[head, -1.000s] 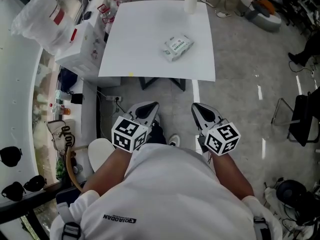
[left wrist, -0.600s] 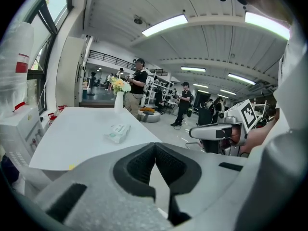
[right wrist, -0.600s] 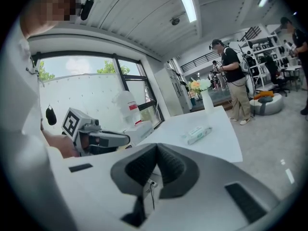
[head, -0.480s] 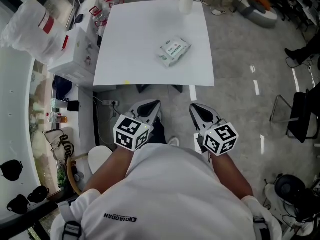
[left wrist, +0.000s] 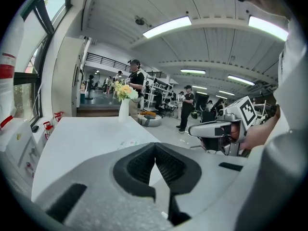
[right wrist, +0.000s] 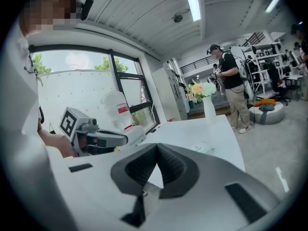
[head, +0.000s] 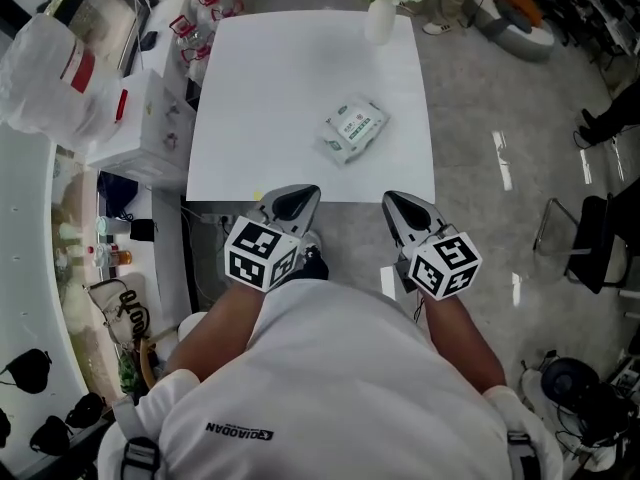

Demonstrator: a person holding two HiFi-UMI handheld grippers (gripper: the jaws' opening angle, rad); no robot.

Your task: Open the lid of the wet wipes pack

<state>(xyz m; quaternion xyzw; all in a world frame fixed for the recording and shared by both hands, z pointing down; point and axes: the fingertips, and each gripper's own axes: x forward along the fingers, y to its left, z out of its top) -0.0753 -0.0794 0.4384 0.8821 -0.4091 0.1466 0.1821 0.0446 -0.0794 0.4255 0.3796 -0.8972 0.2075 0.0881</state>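
Observation:
The wet wipes pack [head: 356,130] is white and green and lies flat right of the middle of the white table [head: 270,88]. It shows small beyond the jaws in the left gripper view [left wrist: 128,143] and the right gripper view [right wrist: 201,147]. My left gripper [head: 291,202] sits at the table's near edge with its jaws together and nothing between them [left wrist: 155,146]. My right gripper [head: 404,208] is level with it, just off the near right corner, also shut and empty [right wrist: 157,147]. Both are well short of the pack.
A white vase of flowers [head: 381,13] stands at the table's far edge. White boxes and a plastic bag [head: 60,68] crowd the table's left side. Grey floor lies to the right, with a chair [head: 590,238]. People stand in the hall beyond [left wrist: 137,83].
Both grippers have moved forward together from the floor in front of the table up to its near edge. The pack has not moved on the table.

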